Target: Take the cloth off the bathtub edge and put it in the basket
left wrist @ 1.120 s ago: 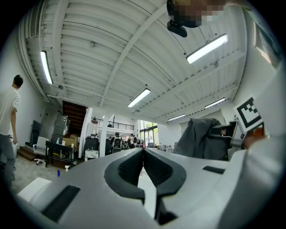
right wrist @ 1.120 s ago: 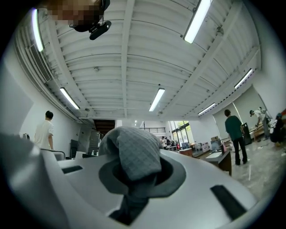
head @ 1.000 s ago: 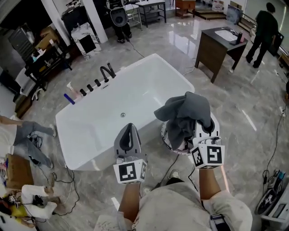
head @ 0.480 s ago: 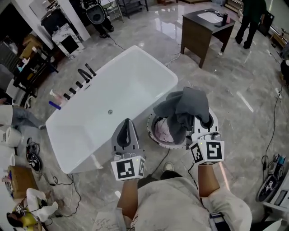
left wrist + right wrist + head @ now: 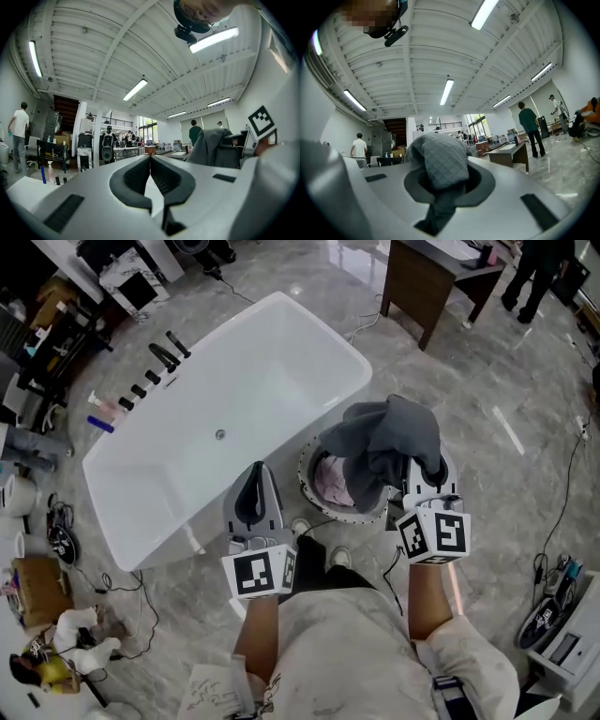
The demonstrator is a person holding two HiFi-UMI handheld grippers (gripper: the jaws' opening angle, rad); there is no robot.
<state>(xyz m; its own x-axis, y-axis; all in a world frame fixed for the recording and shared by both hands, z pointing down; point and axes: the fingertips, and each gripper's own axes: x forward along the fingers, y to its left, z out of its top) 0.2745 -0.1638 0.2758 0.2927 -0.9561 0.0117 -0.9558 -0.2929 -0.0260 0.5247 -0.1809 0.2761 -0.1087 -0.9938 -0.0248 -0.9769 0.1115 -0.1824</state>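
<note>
1. The cloth was off the bathtub and bunched in your right gripper, whose jaws were clamped on it.
2. Grey quilted fabric draped over the jaw tips. One corner pointed left over the basket.
3. Long axis: probably left-right in the head view, but it was too crumpled to be sure.
4. The cloth hung above the basket's right half and wasn't inside yet.
5. The round basket sat on the floor just beside the tub's near edge, with a pale pinkish item already in it.
6. Your left gripper had its jaws together with nothing between them, and sat left of the basket, over the tub's near edge.
7. Black tap fittings and small bottles stood on the tub's far rim, and a dark desk stood beyond, all well apart from the basket.
</note>
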